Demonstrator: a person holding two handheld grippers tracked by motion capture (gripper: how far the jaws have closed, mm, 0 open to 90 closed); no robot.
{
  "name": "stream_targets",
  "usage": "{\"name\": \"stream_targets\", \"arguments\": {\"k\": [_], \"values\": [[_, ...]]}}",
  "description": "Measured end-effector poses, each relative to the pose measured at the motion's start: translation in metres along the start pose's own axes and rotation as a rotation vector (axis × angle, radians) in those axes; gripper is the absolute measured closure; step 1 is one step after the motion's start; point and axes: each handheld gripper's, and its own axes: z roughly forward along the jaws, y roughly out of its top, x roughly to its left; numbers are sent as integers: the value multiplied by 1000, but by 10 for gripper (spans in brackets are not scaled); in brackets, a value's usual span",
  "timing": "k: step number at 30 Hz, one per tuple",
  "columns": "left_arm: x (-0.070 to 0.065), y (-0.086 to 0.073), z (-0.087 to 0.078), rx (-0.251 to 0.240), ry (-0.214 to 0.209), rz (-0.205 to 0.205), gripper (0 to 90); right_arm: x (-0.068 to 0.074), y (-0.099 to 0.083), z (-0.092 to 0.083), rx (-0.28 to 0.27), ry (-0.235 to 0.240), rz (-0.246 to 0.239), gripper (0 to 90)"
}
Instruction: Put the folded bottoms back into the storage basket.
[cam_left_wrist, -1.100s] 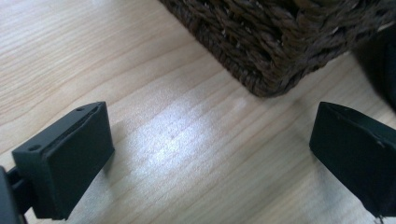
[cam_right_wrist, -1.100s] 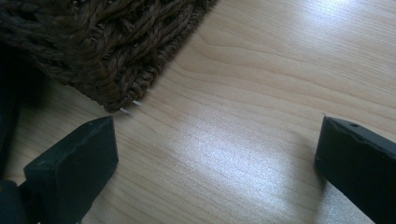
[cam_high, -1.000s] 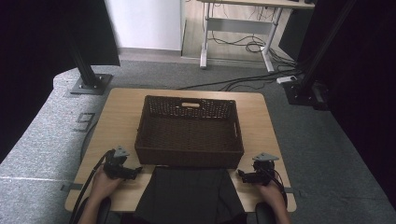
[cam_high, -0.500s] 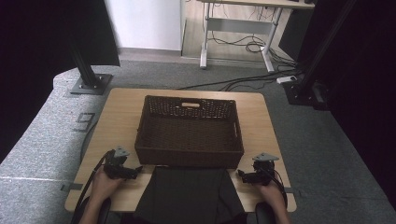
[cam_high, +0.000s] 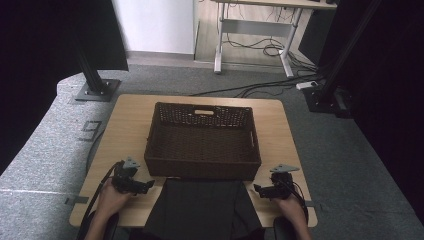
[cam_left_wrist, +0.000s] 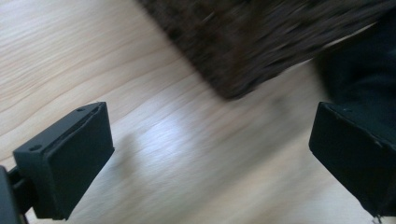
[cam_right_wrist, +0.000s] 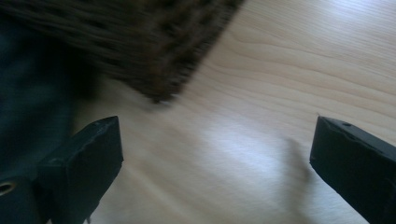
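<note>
A dark brown wicker basket (cam_high: 202, 145) sits mid-table, and I see nothing inside it. A black cloth (cam_high: 200, 207) lies flat in front of it at the table's near edge. My left gripper (cam_high: 146, 186) rests at the cloth's left edge, pointing right. In the left gripper view its jaws stand wide apart over bare wood, with the basket's corner (cam_left_wrist: 243, 56) ahead and the cloth (cam_left_wrist: 359, 70) by the right jaw. My right gripper (cam_high: 256, 189) sits at the cloth's right edge, pointing left, open, with the basket's corner (cam_right_wrist: 159, 60) and the cloth (cam_right_wrist: 32, 93) ahead.
The light wooden table (cam_high: 125, 125) has bare strips left and right of the basket. Black stand bases (cam_high: 95, 90) and cables (cam_high: 260, 50) lie on the grey floor beyond the table. A desk frame (cam_high: 250, 35) stands at the back.
Both grippers have crept slightly inward toward the cloth's edges. The basket and cloth have not moved.
</note>
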Motion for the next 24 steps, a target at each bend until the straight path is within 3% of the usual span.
{"name": "stream_targets", "arguments": {"k": [5,7,11,14,16,20,24], "values": [[-26,2,-6,-9,-38,54,0,19,7,-13,-25,78,8,0],[-34,1,-5,-8,-71,65,0,29,9,-16,-23,119,2,0],[-49,1,-2,-11,-137,76,0,51,13,-16,-9,197,-3,0],[-58,2,1,-14,-163,90,0,63,15,-11,-3,250,5,0],[-61,3,3,-22,-164,93,0,70,17,-8,5,266,7,0],[-65,5,2,-46,-208,69,22,85,21,-2,13,293,21,0],[-68,5,2,-54,-250,57,24,95,24,1,20,277,6,0]]}}
